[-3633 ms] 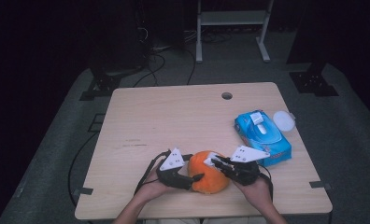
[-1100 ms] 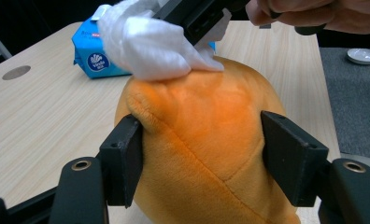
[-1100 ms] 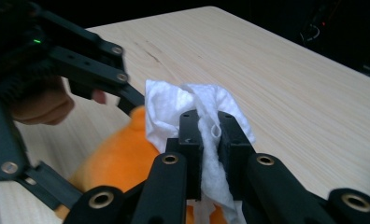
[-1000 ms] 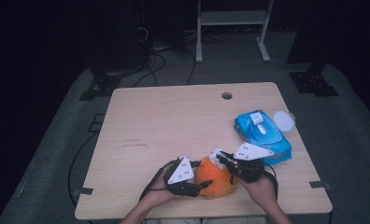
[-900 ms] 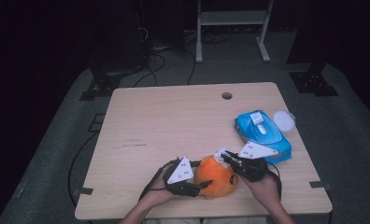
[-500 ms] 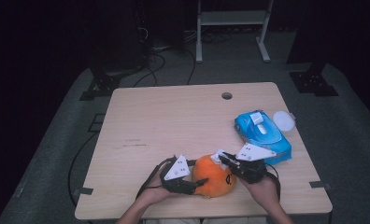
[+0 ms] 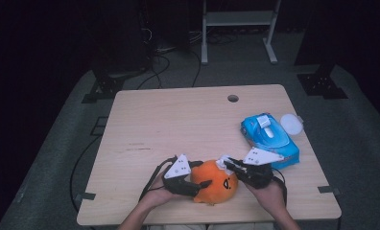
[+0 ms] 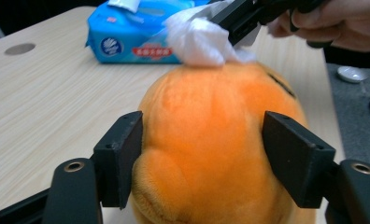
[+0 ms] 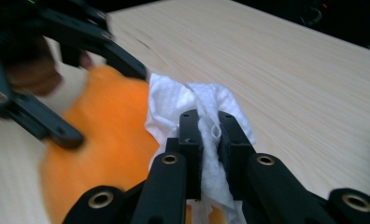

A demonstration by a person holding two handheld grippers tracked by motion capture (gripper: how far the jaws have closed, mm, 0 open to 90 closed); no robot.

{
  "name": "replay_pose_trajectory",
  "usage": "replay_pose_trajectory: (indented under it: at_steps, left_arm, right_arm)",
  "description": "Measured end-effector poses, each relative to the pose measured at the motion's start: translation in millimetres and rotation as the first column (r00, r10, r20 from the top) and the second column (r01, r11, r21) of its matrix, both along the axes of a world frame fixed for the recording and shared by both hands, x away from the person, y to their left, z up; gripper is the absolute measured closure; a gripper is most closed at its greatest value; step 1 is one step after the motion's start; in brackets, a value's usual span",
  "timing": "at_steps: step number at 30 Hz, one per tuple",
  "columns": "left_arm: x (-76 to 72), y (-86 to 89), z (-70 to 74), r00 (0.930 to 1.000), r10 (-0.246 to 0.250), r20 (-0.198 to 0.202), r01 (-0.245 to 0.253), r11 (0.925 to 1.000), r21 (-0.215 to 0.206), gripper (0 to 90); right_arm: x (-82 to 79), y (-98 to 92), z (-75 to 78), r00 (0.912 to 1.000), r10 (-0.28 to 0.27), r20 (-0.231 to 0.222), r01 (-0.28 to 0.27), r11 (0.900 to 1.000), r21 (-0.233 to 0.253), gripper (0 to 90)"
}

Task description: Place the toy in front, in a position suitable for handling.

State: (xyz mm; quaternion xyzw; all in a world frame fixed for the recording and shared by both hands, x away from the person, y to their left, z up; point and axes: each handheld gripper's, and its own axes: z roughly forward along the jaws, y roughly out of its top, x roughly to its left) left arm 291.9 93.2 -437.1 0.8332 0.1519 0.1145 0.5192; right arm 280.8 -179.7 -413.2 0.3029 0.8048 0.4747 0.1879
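Note:
A round orange plush toy [image 7: 216, 183] with a stitched face sits near the table's front edge. My left gripper [image 7: 200, 184] holds it from the left, jaws pressed on both sides of its body [image 8: 211, 140]. My right gripper [image 7: 229, 165] is shut on a crumpled white wipe [image 9: 197, 109], which rests against the toy's top [image 8: 199, 42]. In the right gripper view the toy [image 9: 108, 130] lies left of the wipe, and the left gripper [image 9: 57, 70] reaches in from the upper left.
A blue pack of wet wipes [image 7: 269, 139] lies at the table's right side, with a white round lid [image 7: 291, 124] behind it. The wooden table [image 7: 178, 124] has a cable hole [image 7: 232, 98] near its far edge.
The toy has stayed near the front edge, shifting slightly between the grippers. The right gripper has kept moving the wipe over the toy's top.

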Motion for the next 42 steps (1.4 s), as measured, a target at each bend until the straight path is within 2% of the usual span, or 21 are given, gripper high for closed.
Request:
replay_pose_trajectory:
  at_steps: [2, 4, 6, 7, 9, 11, 14, 16, 19, 21, 25, 26, 28, 31, 34, 35, 37, 38, 42]
  left_arm:
    - [3.3, 4.2, -1.5, 0.9999, 0.008, -0.012, -0.008, 1.0, 0.003, 32.7]
    - [5.6, 7.5, -3.2, 0.9996, 0.016, -0.023, -0.016, 0.9999, 0.001, 33.1]
    - [6.9, 9.6, -4.3, 0.9992, 0.025, -0.03, -0.025, 0.9997, 0.007, 33.4]
    - [7.4, 10.4, -4.6, 0.9993, 0.023, -0.031, -0.023, 0.9997, 0.006, 33.6]
    - [8.0, 12.0, -5.2, 0.9992, 0.022, -0.033, -0.022, 0.9998, 0.004, 33.9]
    - [8.3, 11.8, -5.3, 0.999, 0.029, -0.034, -0.029, 0.9996, 0.007, 34.3]
    - [9.9, 13.7, -6.2, 0.9985, 0.036, -0.042, -0.035, 0.9993, 0.008, 34.7]
    - [10.8, 16.5, -6.9, 0.9984, 0.038, -0.043, -0.037, 0.9993, 0.01, 34.8]
    - [13.7, 19.4, -8.4, 0.9969, 0.055, -0.058, -0.054, 0.9985, 0.006, 34.8]
    - [15.6, 20.4, -9.0, 0.9961, 0.06, -0.064, -0.06, 0.9982, 0.002, 34.8]
    - [15.0, 18.9, -8.7, 0.9953, 0.072, -0.064, -0.072, 0.9974, 0.002, 34.8]
    - [15.1, 18.9, -8.8, 0.9953, 0.072, -0.064, -0.072, 0.9974, 0.001, 34.8]
    - [16.1, 19.3, -9.5, 0.9947, 0.075, -0.07, -0.076, 0.9971, 0.0, 34.8]
    - [17.4, 18.8, -10.4, 0.994, 0.081, -0.073, -0.082, 0.9967, -0.004, 34.9]
    - [17.2, 18.0, -7.6, 0.9952, 0.07, -0.069, -0.071, 0.9973, -0.014, 34.1]
    - [16.2, 18.3, -3.7, 0.9959, 0.071, -0.056, -0.073, 0.9967, -0.035, 30.8]
    - [14.8, 20.1, 5.6, 0.995, 0.094, -0.034, -0.096, 0.9948, -0.035, 19.8]
    - [14.3, 21.4, 7.2, 0.9947, 0.099, -0.029, -0.1, 0.9942, -0.04, 18.3]
    - [16.5, 18.4, -3.0, 0.9929, 0.077, -0.091, -0.078, 0.9969, -0.009, 17.3]
  right_arm:
    - [2.3, -6.7, -3.6, 0.9996, -0.017, -0.024, 0.017, 1.0, 0.011, 81.3]
    - [0.8, -7.4, -2.3, 0.9996, -0.013, -0.025, 0.014, 1.0, 0.022, 81.3]
    - [-5.0, -0.1, 3.5, 0.9998, 0.015, -0.011, -0.015, 0.999, 0.035, 81.2]
    - [-8.3, 4.7, 6.0, 0.9994, 0.031, 0.013, -0.031, 0.999, 0.013, 81.2]
    - [-9.3, 6.3, 6.6, 0.9991, 0.036, 0.023, -0.036, 0.999, -0.001, 81.2]
    - [-5.4, 0.7, 3.2, 0.9998, 0.022, -0.003, -0.022, 1.0, 0.008, 81.3]
    - [1.2, -9.6, -4.4, 0.9992, -0.018, -0.037, 0.018, 1.0, -0.011, 81.3]
    - [0.3, -12.3, -4.0, 0.9987, -0.008, -0.051, 0.009, 1.0, 0.012, 81.3]
    - [-9.3, -4.4, 6.4, 0.9988, 0.046, -0.015, -0.045, 0.999, 0.027, 81.3]
    - [-13.2, 1.3, 9.6, 0.9977, 0.068, 0.008, -0.068, 0.998, 0.001, 81.3]
    - [-6.3, -5.5, 3.0, 0.9996, 0.022, -0.015, -0.023, 0.999, -0.045, 81.3]
    - [-5.4, -7.8, 2.0, 0.9995, 0.016, -0.026, -0.017, 0.999, -0.041, 81.3]
    - [-7.3, -7.7, 4.1, 0.9991, 0.031, -0.029, -0.031, 0.999, -0.009, 81.3]
    - [-14.0, 5.4, 9.8, 0.998, 0.063, 0.006, -0.063, 0.998, -0.024, 81.3]
    - [-8.4, 4.3, 3.5, 0.999, 0.043, -0.013, -0.044, 0.998, -0.037, 81.3]
    - [-5.7, 1.5, 0.0, 0.9994, 0.028, -0.02, -0.029, 0.998, -0.048, 81.3]
    - [-2.7, -3.0, -3.5, 0.9996, 0.003, -0.029, -0.004, 0.999, -0.048, 81.3]
    - [-1.7, -4.6, -4.3, 0.9995, -0.011, -0.031, 0.009, 0.999, -0.053, 81.3]
    - [3.8, -10.2, -6.8, 0.9979, -0.039, -0.051, 0.037, 0.998, -0.042, 81.2]
